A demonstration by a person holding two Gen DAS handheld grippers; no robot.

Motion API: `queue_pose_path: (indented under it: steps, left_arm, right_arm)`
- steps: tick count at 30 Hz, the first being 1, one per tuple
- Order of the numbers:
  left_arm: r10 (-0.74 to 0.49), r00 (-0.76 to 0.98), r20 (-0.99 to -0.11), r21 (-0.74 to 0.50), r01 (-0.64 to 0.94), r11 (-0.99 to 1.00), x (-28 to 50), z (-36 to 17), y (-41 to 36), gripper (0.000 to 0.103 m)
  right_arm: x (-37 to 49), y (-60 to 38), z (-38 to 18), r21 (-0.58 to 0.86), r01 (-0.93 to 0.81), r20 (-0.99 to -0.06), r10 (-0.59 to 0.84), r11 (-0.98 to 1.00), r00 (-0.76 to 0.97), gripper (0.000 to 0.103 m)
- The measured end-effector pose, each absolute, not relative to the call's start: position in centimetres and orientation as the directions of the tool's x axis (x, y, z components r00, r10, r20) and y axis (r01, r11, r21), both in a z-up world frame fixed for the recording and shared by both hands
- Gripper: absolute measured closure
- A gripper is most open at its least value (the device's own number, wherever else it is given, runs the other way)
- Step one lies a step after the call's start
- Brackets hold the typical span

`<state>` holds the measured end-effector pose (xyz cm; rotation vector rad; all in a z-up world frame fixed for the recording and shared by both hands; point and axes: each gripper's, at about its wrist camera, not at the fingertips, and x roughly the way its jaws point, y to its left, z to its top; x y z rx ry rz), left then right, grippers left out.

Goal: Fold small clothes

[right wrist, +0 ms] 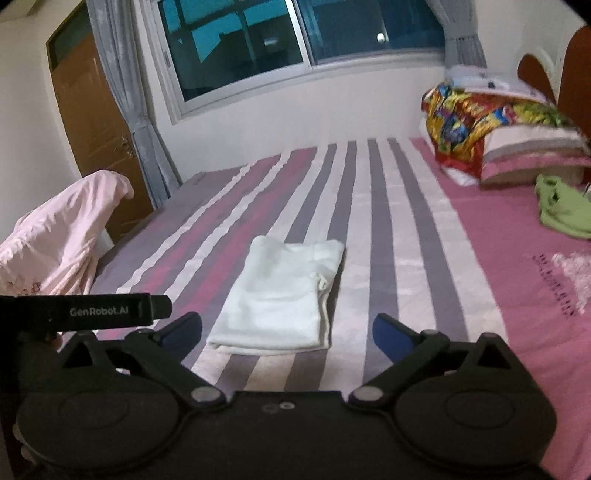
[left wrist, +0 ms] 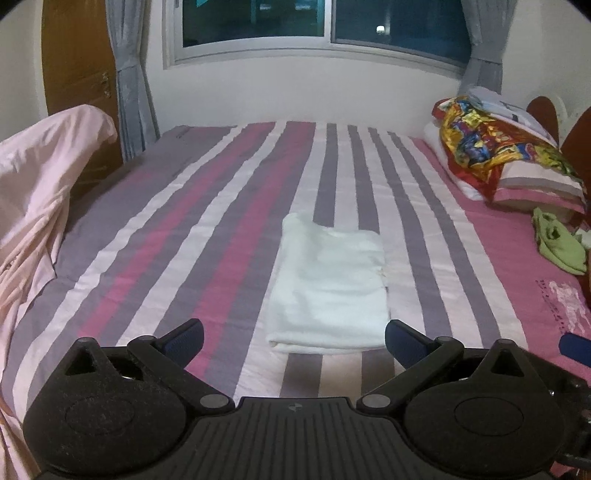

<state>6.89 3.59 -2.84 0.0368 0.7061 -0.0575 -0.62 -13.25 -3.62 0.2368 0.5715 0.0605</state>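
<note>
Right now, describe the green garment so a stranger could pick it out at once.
Start at the striped bed under the window and go to its plain pink right side. There, just in front of the stacked pillows with the multicoloured cloth, lies the green garment. It is crumpled and lime green, whereas the white garment mid-bed is folded flat.

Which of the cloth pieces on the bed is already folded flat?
The white garment in the middle, a neat rectangle. The green garment lies crumpled at the right; the pink cloth hangs draped at the left.
</note>
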Motion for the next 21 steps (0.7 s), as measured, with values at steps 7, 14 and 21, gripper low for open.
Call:
queue_pose_path:
  steps: [7,14,21]
  left_arm:
    - [-0.035,0.763,-0.645,0.015,0.059,0.998,6.2,-2.5,3.5,0.000]
    - [-0.027,0.758,-0.651,0.020,0.052,0.998,6.0,-2.6,3.5,0.000]
    - [-0.017,0.756,-0.655,0.034,0.052,0.998,5.7,-2.8,3.5,0.000]
  right_arm:
    - [-1.5,-13.3,-2.9,0.238,0.020,-0.503,0.106,0.971,0.858,0.002]
    - [-1.6,-13.1,-3.3,0.245,0.029,-0.506,0.102,0.969,0.857,0.002]
    - [-1.7,-13.1,-3.5,0.242,0.037,-0.502,0.093,0.970,0.860,0.002]
